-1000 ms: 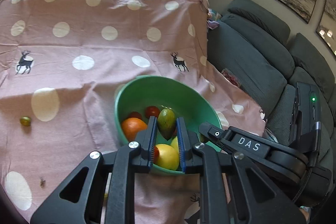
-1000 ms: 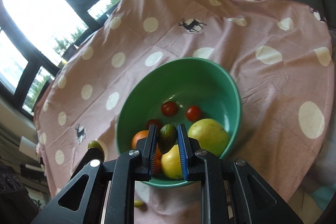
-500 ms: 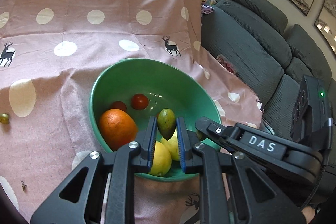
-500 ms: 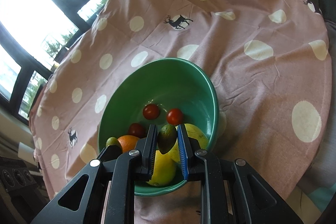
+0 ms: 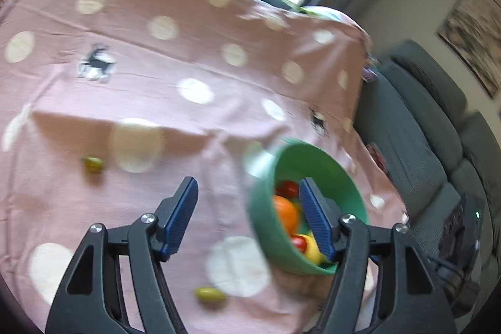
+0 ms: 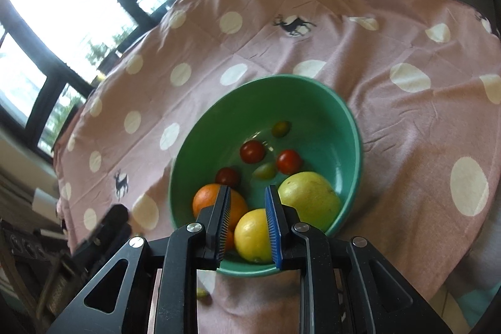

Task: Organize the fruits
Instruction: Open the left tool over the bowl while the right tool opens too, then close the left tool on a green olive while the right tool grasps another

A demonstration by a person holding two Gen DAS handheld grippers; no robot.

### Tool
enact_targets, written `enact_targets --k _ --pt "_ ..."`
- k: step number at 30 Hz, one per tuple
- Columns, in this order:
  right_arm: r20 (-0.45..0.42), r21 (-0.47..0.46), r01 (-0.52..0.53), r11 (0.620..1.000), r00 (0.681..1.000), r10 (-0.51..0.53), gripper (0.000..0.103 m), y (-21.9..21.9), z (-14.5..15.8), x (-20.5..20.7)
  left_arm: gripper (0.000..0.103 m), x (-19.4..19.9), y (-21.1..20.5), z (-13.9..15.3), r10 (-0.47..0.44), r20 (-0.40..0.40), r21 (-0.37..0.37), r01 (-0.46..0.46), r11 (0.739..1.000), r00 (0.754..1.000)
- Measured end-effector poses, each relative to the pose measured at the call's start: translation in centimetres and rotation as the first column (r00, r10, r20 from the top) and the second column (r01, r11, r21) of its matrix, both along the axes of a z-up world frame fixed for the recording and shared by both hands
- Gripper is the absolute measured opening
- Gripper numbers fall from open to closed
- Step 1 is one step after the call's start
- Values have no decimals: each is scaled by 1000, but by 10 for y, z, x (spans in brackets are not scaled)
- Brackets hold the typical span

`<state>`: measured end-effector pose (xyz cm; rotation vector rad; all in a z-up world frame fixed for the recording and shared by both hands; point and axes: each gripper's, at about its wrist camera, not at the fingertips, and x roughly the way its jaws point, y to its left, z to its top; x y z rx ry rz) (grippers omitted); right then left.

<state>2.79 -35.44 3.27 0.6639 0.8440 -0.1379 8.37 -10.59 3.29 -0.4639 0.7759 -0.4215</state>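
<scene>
Left gripper (image 5: 248, 182) first: its jaws have just been opening and they stand wide apart with nothing between them, hanging over the pink spotted tablecloth (image 5: 188, 21) just left of the green bowl (image 5: 313, 158), in a blurred view. Two small green fruits are loose on the cloth, one out to the left (image 5: 93, 164) and one near the bottom edge (image 5: 209, 295). Over to the right gripper (image 6: 248, 188): jaws drawn close, only a narrow slot, and that slot is empty, poised above the bowl's near rim. Inside sit an orange (image 6: 206, 199), a lemon (image 6: 252, 235), a big yellow-green fruit (image 6: 310, 196), three cherry tomatoes (image 6: 252, 151) and two small green ones (image 6: 281, 128). A grey sofa (image 5: 422, 130) runs along the right.
</scene>
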Motion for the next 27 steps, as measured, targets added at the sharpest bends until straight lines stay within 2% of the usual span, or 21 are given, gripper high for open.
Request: enact_targets --k 3,7,11,13,16,19,22,27 --pt "-9 -30 -112 993 994 112 23 26 3 6 68 3 42 -4 135 -29 33 -134 990 990" --pt "-36 -56 -236 970 972 234 23 65 2 16 68 8 88 -19 273 -87 91 -266 960 958" --pt "-89 -89 -344 935 938 336 23 100 -8 25 66 15 117 -38 334 -167 99 -321 942 928" --pt "-126 -85 -393 916 916 381 23 114 -18 29 66 18 121 -43 344 -184 107 -329 938 921" --pt "-208 -98 -447 889 883 421 23 129 -36 31 66 23 120 -49 323 -208 99 -308 946 923" --pt "-255 -128 -481 867 861 440 23 137 -47 26 65 33 110 -57 299 -229 117 -278 953 926" --pt "-281 -143 -492 859 852 441 23 137 -52 24 63 42 101 -66 280 -243 141 -252 958 929" --pt "-302 -133 -519 844 832 465 23 139 -57 23 53 54 93 -78 274 -280 153 -239 959 920"
